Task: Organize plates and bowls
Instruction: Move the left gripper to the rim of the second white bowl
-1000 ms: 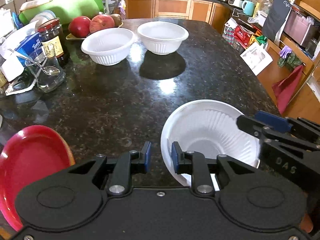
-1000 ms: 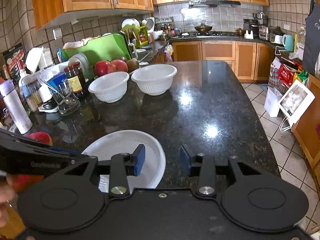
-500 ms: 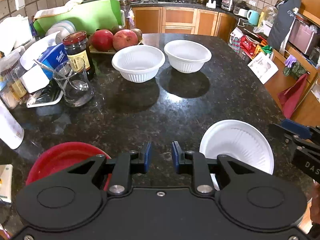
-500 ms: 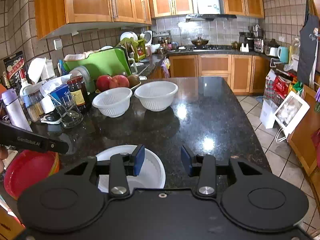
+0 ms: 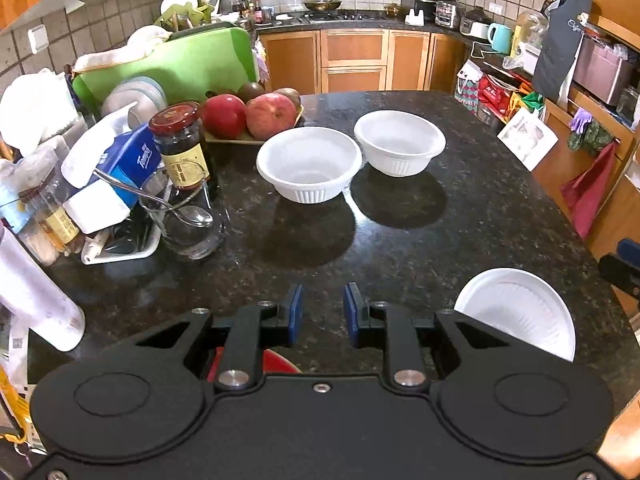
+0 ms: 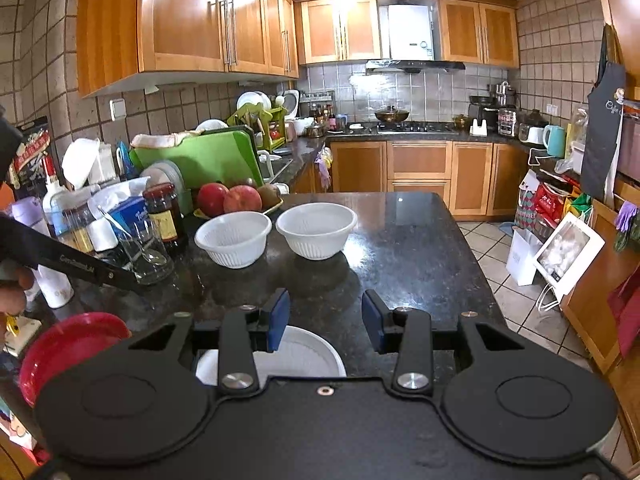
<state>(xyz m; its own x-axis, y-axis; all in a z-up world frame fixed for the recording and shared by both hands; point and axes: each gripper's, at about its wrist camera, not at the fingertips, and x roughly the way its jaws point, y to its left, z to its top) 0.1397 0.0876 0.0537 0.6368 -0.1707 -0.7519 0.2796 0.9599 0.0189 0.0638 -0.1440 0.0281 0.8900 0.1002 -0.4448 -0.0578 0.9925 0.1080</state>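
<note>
From my remote seat, I saw the red plate (image 6: pixel 68 340) lying at the counter's near left edge, with nothing stacked on it. My left gripper (image 5: pixel 322 314) hovered over bare granite, jaws slightly parted and empty. Further back, the two white bowls (image 5: pixel 308 164) sat side by side, rims nearly touching, not yet nested. The white plate (image 5: pixel 520 312) lay near the right edge, apart from the red one. My right gripper (image 6: pixel 325 322) hung above it, jaws spread, gripping nothing. I judged most sorting remained.
</note>
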